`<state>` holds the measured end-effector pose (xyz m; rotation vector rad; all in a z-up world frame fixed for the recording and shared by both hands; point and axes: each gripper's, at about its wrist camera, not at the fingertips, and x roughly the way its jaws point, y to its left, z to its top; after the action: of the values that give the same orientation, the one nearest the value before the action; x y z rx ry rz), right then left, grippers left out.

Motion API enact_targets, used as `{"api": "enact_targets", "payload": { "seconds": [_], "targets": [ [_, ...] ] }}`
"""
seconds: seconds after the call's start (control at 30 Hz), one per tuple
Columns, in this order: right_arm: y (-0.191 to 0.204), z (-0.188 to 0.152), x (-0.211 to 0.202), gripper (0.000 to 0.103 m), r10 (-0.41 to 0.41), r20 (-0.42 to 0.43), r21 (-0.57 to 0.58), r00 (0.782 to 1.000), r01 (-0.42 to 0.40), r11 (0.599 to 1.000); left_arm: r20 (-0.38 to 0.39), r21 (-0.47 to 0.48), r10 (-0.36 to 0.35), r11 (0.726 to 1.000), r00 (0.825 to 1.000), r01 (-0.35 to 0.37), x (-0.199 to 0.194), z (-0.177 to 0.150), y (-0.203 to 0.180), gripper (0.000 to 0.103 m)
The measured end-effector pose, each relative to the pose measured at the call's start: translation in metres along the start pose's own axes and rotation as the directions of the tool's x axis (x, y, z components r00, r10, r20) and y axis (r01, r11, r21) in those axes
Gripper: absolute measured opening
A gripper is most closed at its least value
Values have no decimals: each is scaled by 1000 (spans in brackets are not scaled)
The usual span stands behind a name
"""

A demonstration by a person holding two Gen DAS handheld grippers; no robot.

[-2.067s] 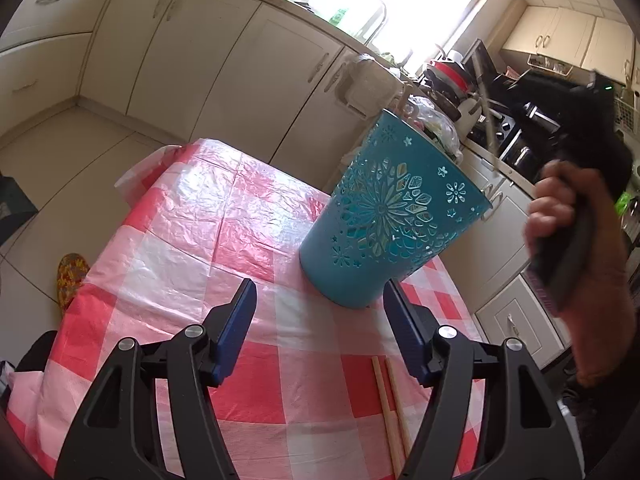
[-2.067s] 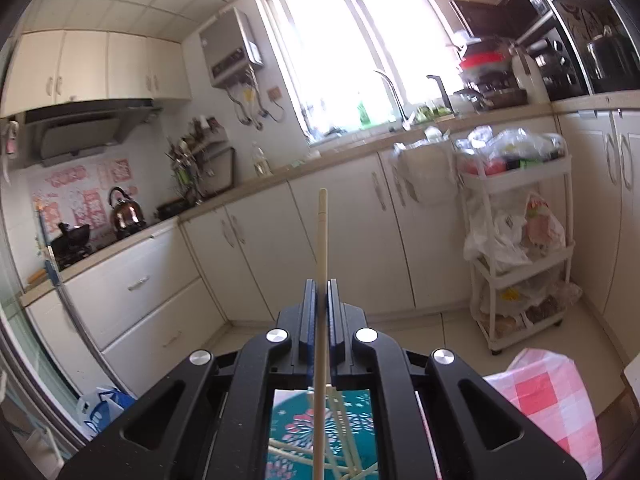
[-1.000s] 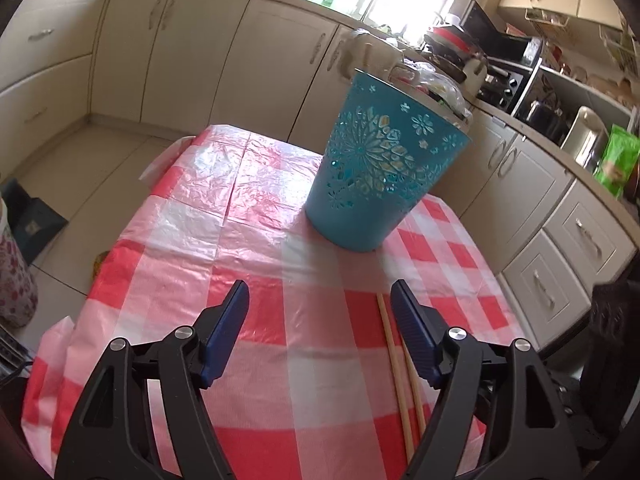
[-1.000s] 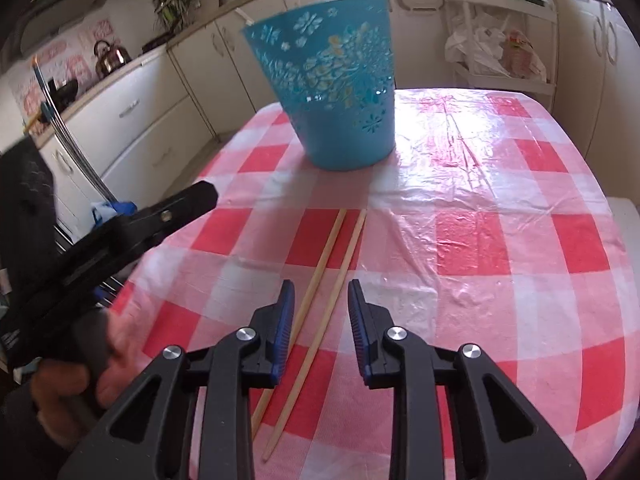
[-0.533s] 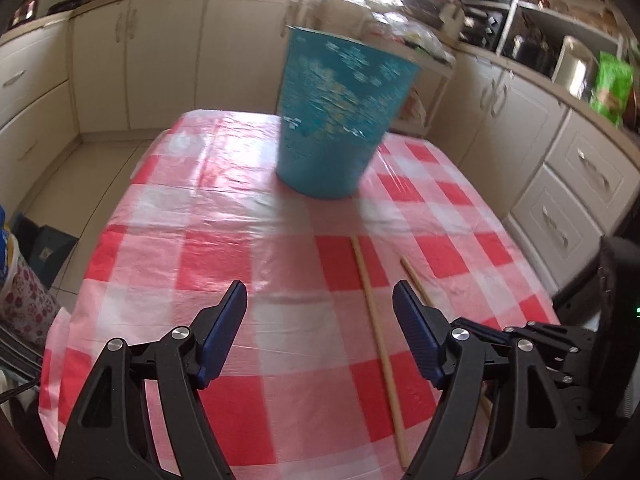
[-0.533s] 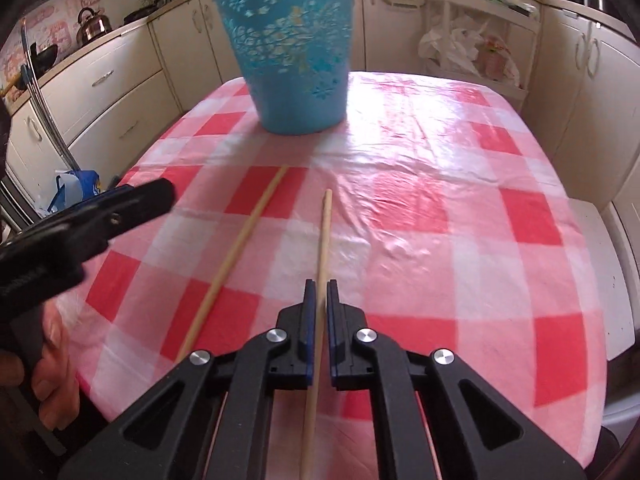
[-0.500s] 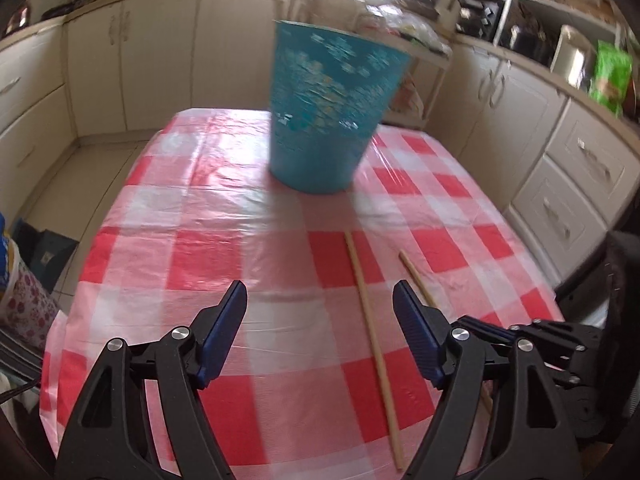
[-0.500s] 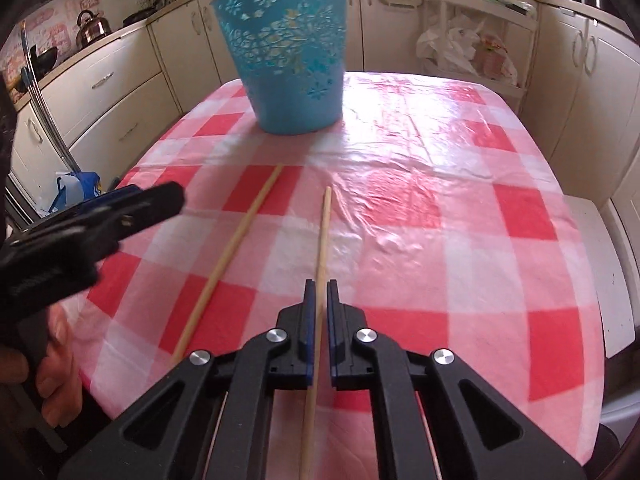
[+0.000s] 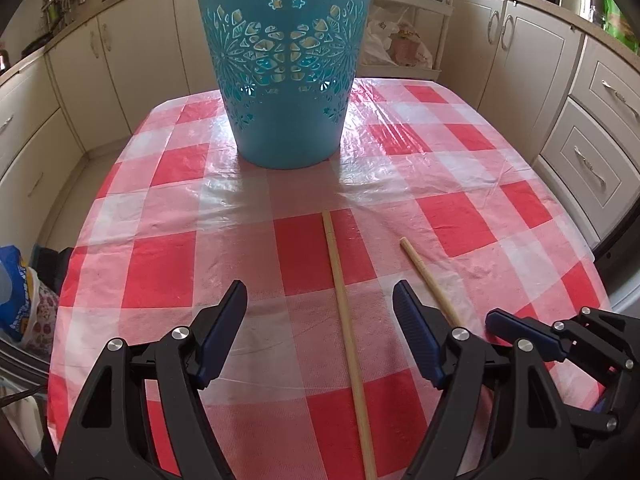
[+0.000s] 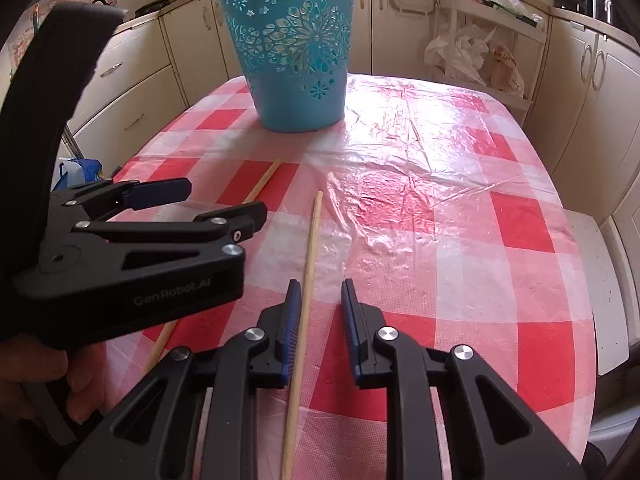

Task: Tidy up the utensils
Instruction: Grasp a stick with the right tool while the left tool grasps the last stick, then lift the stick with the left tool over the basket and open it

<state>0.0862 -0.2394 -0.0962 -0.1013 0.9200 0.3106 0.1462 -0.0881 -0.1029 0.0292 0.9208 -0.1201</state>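
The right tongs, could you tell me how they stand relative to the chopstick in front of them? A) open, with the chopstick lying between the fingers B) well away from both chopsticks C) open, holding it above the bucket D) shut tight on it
A: the right tongs are open, and the chopstick lies on the tablecloth between the fingers, near the left one.

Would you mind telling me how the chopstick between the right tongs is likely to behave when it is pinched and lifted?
The chopstick looks stiff, thin wood, so it probably won't bend. It is long and the right tongs straddle it near one end, so the far end may droop or pivot. On the glossy tablecloth it could slide or roll if nudged.
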Motion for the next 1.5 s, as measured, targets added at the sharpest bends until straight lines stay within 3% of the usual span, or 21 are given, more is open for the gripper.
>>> {"api": "enact_targets", "payload": {
  "seconds": [0.07, 0.13, 0.2, 0.3, 0.53, 0.57, 0.63, 0.67, 0.7, 0.73, 0.77, 0.8, 0.83, 0.97, 1.1, 1.2, 1.43, 1.5],
  "targets": [
    [1, -1, 0, 20, -9, 8, 0, 1000, 9, 1000, -9, 3, -10, 1000, 1000, 10, 3, 1, 0, 69],
    [1, -2, 0, 17, -15, 15, 0, 1000, 15, 1000, -9, 11, -20, 1000, 1000, 20, 4, 0, -2, 60],
    [1, -1, 0, 16, -13, 14, -1, 1000, 13, 1000, -10, 30, -23, 999, 1000, 24, 5, -1, -4, 33],
    [1, 2, 2, 16, 2, 0, -4, 1000, -2, 1000, -6, 63, -42, 997, 999, 42, 4, -3, -6, 7],
    [6, 8, 7, 16, 6, -17, -41, 1000, -7, 999, -34, 89, -56, 994, 998, 59, -1, -6, -5, 7],
    [7, 8, 7, 9, 7, -18, -44, 1000, -8, 999, -40, 91, -55, 994, 998, 58, 0, -5, -6, 7],
    [6, 7, 7, 6, 12, -24, -44, 1000, -13, 999, -50, 95, -50, 994, 998, 54, 1, -3, -7, 17],
    [4, 8, 7, 6, 23, -28, -32, 999, -24, 999, -55, 96, -52, 994, 997, 57, 3, -2, -7, 30],
    [4, 8, 7, 6, 27, -31, -27, 999, -28, 999, -55, 98, -51, 994, 997, 56, 4, -1, -8, 35],
    [4, 9, 7, 6, 28, -36, -28, 999, -29, 999, -49, 108, -44, 993, 998, 50, 5, 0, -9, 36],
    [4, 10, 8, 6, 28, -43, -29, 999, -29, 999, -44, 116, -47, 992, 998, 52, 6, 1, -10, 33],
    [4, 11, 9, 6, 28, -48, -32, 998, -30, 999, -44, 119, -61, 991, 997, 66, 6, 2, -10, 15],
    [5, 13, 10, 6, 25, -52, -45, 998, -27, 999, -47, 124, -73, 989, 996, 78, 7, 3, -10, 6],
    [11, 18, 14, 6, 21, -75, -100, 997, -28, 995, -37, 124, -116, 985, 993, 119, 3, 3, -4, 5],
    [3, 21, 12, 6, 76, -52, -35, 996, -78, 996, 37, 100, -152, 984, 988, 148, -19, 10, 10, 5],
    [2, 21, 11, 6, 76, -36, -8, 996, -77, 997, 59, 91, -136, 987, 989, 130, -27, 19, 21, 5],
    [7, 22, 15, 6, 56, -69, -38, 996, -59, 998, -5, 73, -94, 993, 996, 94, -7, 17, 37, 5],
    [9, 21, 16, 6, 49, -73, -60, 996, -54, 997, -30, 72, -76, 994, 997, 78, 0, 13, 39, 10]
  ]
}}
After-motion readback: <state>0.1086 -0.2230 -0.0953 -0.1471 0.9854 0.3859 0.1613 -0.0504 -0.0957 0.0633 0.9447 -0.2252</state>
